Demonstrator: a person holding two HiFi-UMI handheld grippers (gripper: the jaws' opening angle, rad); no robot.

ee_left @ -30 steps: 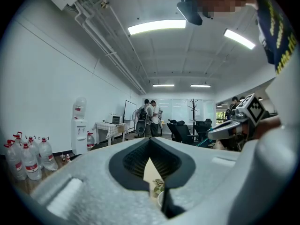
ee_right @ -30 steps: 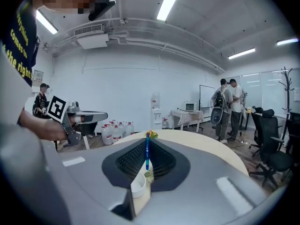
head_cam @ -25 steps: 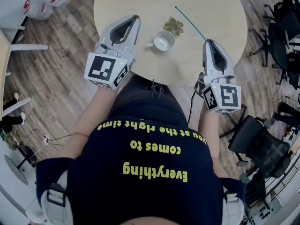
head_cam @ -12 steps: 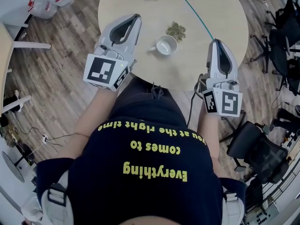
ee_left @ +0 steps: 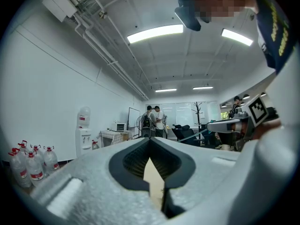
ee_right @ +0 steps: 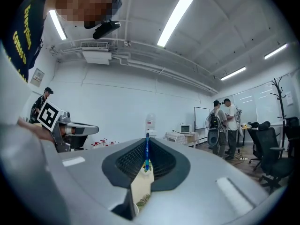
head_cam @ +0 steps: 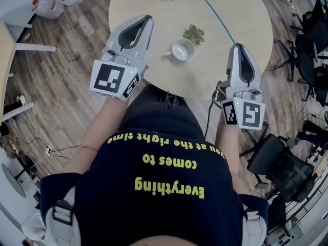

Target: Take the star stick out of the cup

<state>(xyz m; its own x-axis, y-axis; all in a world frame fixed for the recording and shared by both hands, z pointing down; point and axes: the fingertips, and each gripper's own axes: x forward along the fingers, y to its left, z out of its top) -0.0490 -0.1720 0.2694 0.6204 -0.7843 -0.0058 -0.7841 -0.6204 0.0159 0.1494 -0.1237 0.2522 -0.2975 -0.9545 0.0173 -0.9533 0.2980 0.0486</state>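
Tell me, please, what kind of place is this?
Probably an office or shared workroom: swivel chairs stand by the round table, and a water dispenser and a whiteboard stand further back.

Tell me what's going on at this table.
A person holds a tool in each hand over the round table. The right tool is shut on a thin teal stick, which is clear of the white cup. The left tool is shut and empty, left of the cup in the head view.
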